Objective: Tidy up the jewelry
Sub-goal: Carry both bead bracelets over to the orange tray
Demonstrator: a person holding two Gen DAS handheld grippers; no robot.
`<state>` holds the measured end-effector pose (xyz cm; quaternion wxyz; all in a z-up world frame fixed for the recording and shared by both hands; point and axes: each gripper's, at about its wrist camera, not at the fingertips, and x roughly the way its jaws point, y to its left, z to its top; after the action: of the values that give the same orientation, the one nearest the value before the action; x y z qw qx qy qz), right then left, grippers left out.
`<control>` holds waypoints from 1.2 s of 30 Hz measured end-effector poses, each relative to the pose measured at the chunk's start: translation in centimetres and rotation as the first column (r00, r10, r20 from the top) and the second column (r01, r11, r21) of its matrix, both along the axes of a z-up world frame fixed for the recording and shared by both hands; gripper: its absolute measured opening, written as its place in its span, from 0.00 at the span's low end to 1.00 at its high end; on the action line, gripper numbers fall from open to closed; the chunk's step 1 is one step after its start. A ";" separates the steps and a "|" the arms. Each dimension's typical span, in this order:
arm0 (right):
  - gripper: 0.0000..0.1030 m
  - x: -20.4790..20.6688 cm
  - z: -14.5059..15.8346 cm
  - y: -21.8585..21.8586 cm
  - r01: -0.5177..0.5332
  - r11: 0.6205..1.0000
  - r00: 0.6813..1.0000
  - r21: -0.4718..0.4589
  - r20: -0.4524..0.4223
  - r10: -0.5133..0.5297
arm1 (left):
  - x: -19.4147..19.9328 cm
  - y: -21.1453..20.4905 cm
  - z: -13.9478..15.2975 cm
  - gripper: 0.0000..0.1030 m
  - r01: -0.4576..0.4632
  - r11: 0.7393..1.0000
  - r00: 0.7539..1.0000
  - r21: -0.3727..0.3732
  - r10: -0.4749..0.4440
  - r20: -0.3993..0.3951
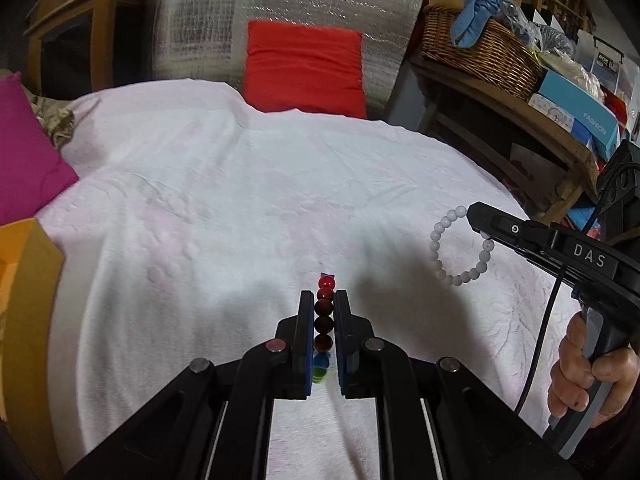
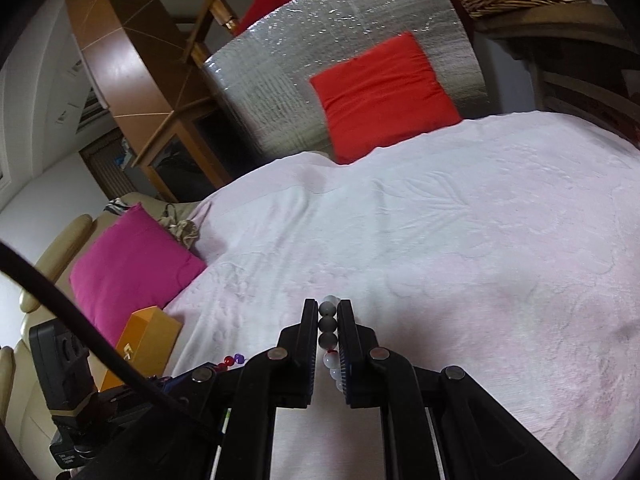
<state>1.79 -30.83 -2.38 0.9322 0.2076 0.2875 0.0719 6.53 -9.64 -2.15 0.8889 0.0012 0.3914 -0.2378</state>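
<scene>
My left gripper (image 1: 324,300) is shut on a coloured bead bracelet (image 1: 324,322) with dark red, blue and green beads, held above the pale pink bedspread (image 1: 240,200). My right gripper (image 2: 329,308) is shut on a white bead bracelet (image 2: 329,326). In the left wrist view the right gripper (image 1: 476,214) comes in from the right, with the white bracelet (image 1: 440,264) hanging from it as a loop above the bed. A few of the coloured bracelet's beads (image 2: 232,360) show at the lower left of the right wrist view.
An orange box (image 1: 24,280) sits at the bed's left edge, also in the right wrist view (image 2: 144,344). A magenta cushion (image 2: 132,264) and a red cushion (image 1: 304,68) lie on the bed. A wicker basket (image 1: 480,52) and boxes sit on a wooden shelf at the right.
</scene>
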 end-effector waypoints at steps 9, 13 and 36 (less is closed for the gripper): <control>0.11 0.1 -0.3 2.7 -0.038 0.999 0.999 0.000 0.003 0.038 | -0.7 3.0 1.4 0.09 -0.084 0.995 0.994 0.053 0.080 0.071; 0.11 0.3 -0.4 4.3 -0.063 0.998 0.998 -0.010 0.002 0.063 | -1.0 4.2 2.0 0.09 -0.107 0.993 0.990 0.059 0.101 0.093; 0.11 -1.3 0.9 13.0 -0.169 0.983 0.984 -0.069 0.039 0.172 | -3.1 10.7 3.3 0.09 -0.246 0.969 0.963 0.027 0.241 0.119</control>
<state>0.46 -17.87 -1.49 0.9350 0.1500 0.2857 0.1468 3.40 1.09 1.11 0.9322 -0.0148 0.3419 -0.1182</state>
